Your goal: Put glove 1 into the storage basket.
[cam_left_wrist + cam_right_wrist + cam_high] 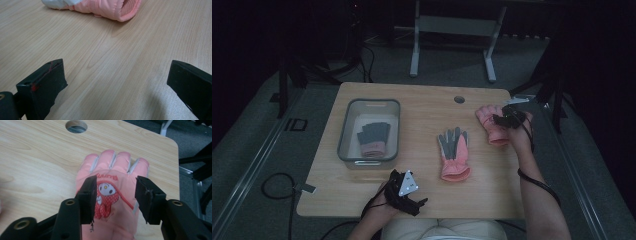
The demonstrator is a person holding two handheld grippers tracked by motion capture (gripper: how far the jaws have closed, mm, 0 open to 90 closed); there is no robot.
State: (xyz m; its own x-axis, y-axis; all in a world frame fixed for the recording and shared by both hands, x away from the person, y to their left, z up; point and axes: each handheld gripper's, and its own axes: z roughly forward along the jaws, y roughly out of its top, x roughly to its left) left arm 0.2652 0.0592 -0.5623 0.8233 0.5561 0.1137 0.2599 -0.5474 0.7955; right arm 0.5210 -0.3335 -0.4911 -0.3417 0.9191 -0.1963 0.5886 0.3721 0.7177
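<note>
Right now I am watching the right gripper (115, 195) hanging over the far-right pink glove (113, 195), jaws spread to either side of the cartoon patch on its back. The pads are hovering at the glove's two edges; whether they are touching the fabric I cannot quite tell from this angle, but they are not pinching it. That glove is lying flat, back up, fingers pointing toward the far edge of the table (32, 157), near the round cable hole (76, 126) and the table's right corner. In the high view the right gripper (508, 120) is sitting on that same glove (494, 131).

Moving outward: a second pink glove (454, 154) is lying palm up, grey side showing, at mid-table, well apart from the first. The left gripper (113, 82) is resting low at the near edge, jaws standing wide with bare wood between them; the cuff of the second glove (110, 8) is lying ahead of it. At the left, a grey bin (347, 131) is holding a third glove (374, 138), grey palm up.
</note>
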